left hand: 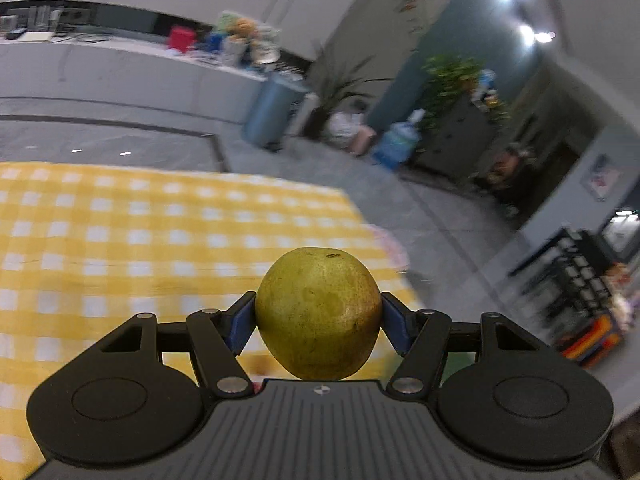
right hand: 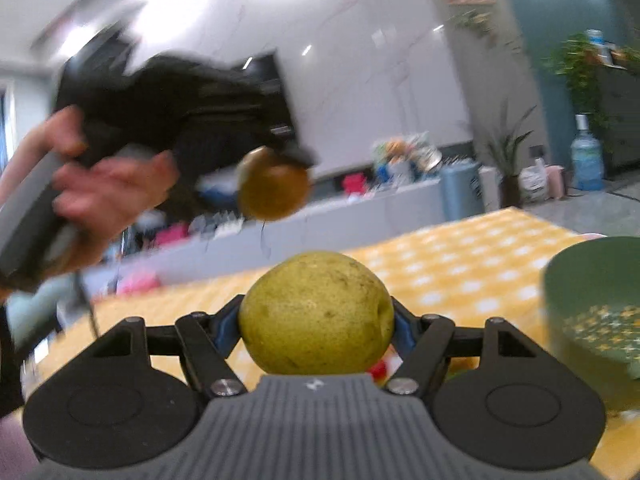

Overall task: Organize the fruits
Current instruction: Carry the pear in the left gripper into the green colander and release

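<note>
My left gripper [left hand: 318,316] is shut on a yellow-green pear [left hand: 318,312], its blue pads pressed on both sides, held above the yellow checked tablecloth [left hand: 140,232]. My right gripper [right hand: 316,322] is shut on a second yellow-green pear [right hand: 316,312] in the same way. In the right wrist view the left gripper [right hand: 276,178] shows blurred at upper left, a hand [right hand: 100,196] on its handle, with its browner-looking pear [right hand: 274,184] raised high. A green bowl [right hand: 596,312] with a flower pattern inside stands on the cloth at the right.
The table's far edge meets a grey floor [left hand: 400,200]. Beyond stand a long grey counter [left hand: 120,72] with clutter, a blue bin [left hand: 272,108], potted plants and a water bottle [right hand: 586,156]. Small red and orange things peek out under the right gripper.
</note>
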A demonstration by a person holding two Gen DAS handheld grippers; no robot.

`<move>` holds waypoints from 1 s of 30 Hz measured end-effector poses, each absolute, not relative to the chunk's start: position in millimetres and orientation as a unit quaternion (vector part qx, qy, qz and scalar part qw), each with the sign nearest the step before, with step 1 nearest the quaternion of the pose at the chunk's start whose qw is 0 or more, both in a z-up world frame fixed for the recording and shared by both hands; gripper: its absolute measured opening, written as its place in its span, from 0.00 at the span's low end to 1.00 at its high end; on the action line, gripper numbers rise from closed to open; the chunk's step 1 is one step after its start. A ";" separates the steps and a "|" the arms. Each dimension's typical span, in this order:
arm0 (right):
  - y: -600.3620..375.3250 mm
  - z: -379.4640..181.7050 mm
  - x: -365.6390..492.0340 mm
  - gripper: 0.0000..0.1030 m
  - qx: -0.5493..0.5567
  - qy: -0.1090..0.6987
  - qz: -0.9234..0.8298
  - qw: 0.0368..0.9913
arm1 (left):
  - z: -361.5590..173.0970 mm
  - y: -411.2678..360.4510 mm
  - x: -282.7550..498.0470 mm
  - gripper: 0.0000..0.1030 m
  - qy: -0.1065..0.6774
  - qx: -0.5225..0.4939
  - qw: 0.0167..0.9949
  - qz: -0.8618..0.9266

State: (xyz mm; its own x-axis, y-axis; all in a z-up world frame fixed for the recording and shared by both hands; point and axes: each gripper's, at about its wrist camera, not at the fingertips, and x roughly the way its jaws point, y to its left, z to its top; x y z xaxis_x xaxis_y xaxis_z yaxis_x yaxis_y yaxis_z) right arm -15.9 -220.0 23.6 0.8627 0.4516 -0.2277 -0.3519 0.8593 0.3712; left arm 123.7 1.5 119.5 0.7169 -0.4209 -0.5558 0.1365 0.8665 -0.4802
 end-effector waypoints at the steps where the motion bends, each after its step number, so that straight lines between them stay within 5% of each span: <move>1: -232.2 26.3 -16.5 0.67 0.179 0.151 0.199 0.952 | 127.2 -6.1 120.3 0.72 0.340 -0.207 0.902 -0.166; 10: -334.8 45.8 -39.3 0.67 0.226 0.108 0.062 0.966 | 142.5 -93.5 118.6 0.72 0.369 -0.176 0.880 -0.239; 30: -489.0 -24.3 -88.2 0.67 0.361 0.049 -0.117 0.924 | 2.3 -270.8 202.6 0.72 0.550 -0.051 0.808 -0.205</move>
State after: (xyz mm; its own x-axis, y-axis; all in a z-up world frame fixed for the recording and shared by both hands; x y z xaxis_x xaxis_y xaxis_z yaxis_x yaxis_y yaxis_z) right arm -88.2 -489.0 -24.3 0.9678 -0.1805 -0.1753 0.2515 0.7115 0.6561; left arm 202.6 -270.8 2.3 0.3103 -0.3884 -0.8677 0.2754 0.9103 -0.3090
